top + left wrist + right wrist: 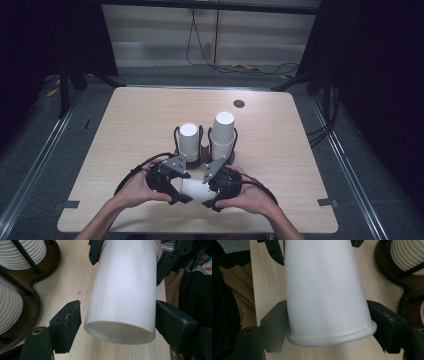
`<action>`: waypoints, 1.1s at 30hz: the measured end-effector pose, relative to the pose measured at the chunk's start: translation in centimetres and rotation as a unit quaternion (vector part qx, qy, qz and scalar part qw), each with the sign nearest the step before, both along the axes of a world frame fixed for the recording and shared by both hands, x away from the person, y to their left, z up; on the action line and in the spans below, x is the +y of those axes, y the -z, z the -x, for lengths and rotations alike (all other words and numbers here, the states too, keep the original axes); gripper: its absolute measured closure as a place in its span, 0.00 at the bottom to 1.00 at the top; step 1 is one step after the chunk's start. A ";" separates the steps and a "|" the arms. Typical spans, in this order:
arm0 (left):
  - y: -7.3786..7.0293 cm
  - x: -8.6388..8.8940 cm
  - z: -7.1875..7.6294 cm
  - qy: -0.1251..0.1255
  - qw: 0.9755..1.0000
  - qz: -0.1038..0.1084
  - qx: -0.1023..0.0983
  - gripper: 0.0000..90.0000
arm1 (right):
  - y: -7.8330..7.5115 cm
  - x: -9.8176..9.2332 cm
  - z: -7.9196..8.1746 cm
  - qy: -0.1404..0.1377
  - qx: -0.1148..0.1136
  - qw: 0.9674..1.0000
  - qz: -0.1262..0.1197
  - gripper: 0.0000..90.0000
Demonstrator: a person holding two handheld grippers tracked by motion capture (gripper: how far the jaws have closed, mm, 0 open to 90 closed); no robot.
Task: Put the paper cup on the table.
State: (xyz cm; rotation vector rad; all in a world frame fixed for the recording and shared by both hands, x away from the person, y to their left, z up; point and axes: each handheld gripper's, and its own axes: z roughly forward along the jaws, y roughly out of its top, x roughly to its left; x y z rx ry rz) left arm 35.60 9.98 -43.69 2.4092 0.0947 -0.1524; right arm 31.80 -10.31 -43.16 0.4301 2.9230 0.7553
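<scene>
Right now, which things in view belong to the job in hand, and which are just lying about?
In the job:
- white paper cup, lying between both grippers
- left gripper
- right gripper
- two cup stacks in the dark wooden holder

Lying about:
- round dark grommet in the table
- cables on the floor beyond

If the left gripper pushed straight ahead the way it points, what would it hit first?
The white paper cup, which lies lengthwise between the jaws of the left gripper, base towards it. Beyond that, probably the right gripper, clamped at the rim end.
</scene>
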 end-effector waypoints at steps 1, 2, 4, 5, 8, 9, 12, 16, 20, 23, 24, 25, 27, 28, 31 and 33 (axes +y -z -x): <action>0.1 -0.1 0.1 -0.001 1.000 0.001 0.000 0.27 | 0.0 0.1 0.1 0.002 0.002 1.000 0.001 0.26; 0.1 -0.1 0.0 0.005 1.000 -0.005 0.003 0.27 | 0.0 0.1 0.1 -0.003 -0.001 1.000 0.001 0.26; 0.1 -0.2 0.2 0.003 1.000 -0.004 0.002 0.26 | 0.0 0.2 0.2 -0.002 0.000 1.000 0.007 0.26; 0.2 -0.3 0.2 0.003 1.000 -0.003 0.004 0.26 | 0.0 0.3 0.3 -0.002 -0.001 1.000 0.007 0.26; 0.1 -0.5 0.2 0.020 1.000 -0.009 0.009 0.29 | 0.1 0.3 0.4 -0.007 -0.005 1.000 0.012 0.26; 0.2 -0.6 0.3 0.015 1.000 -0.004 0.008 0.30 | 0.1 0.3 0.5 -0.007 -0.003 1.000 0.012 0.26; 0.3 -0.7 0.3 0.024 1.000 -0.011 0.011 0.31 | 0.1 0.3 0.5 -0.008 -0.003 1.000 0.010 0.26; 0.7 -0.8 0.4 0.024 0.999 -0.013 0.023 0.32 | 0.3 0.5 0.7 -0.013 -0.005 1.000 0.012 0.26; 0.8 -0.8 0.5 0.031 0.999 -0.021 0.021 0.35 | 0.3 0.7 0.7 -0.019 -0.004 1.000 0.014 0.26; 0.6 -0.7 0.5 0.036 0.999 -0.023 0.015 0.36 | 0.3 0.6 0.7 -0.014 -0.003 1.000 0.012 0.26; 0.7 -0.7 0.6 0.036 0.999 -0.022 0.015 0.36 | 0.3 0.6 0.7 -0.013 0.000 1.000 0.011 0.26; 0.7 -0.7 0.6 0.036 0.999 -0.022 0.015 0.36 | 0.3 0.6 0.7 -0.015 0.004 1.000 0.009 0.26; 0.8 -0.7 0.7 0.034 0.999 -0.021 0.020 0.36 | 0.4 0.6 0.7 -0.017 0.004 1.000 0.009 0.25; 0.8 -0.7 0.6 0.039 0.999 -0.026 0.021 0.37 | 0.4 0.6 0.7 -0.017 0.006 1.000 0.008 0.25; 0.9 -0.7 0.7 0.031 0.999 -0.019 0.018 0.37 | 0.6 0.5 0.6 -0.021 0.000 1.000 -0.001 0.24; 0.7 -0.6 0.6 0.035 0.999 -0.020 0.015 0.37 | 0.6 0.3 0.6 -0.020 -0.004 1.000 -0.010 0.23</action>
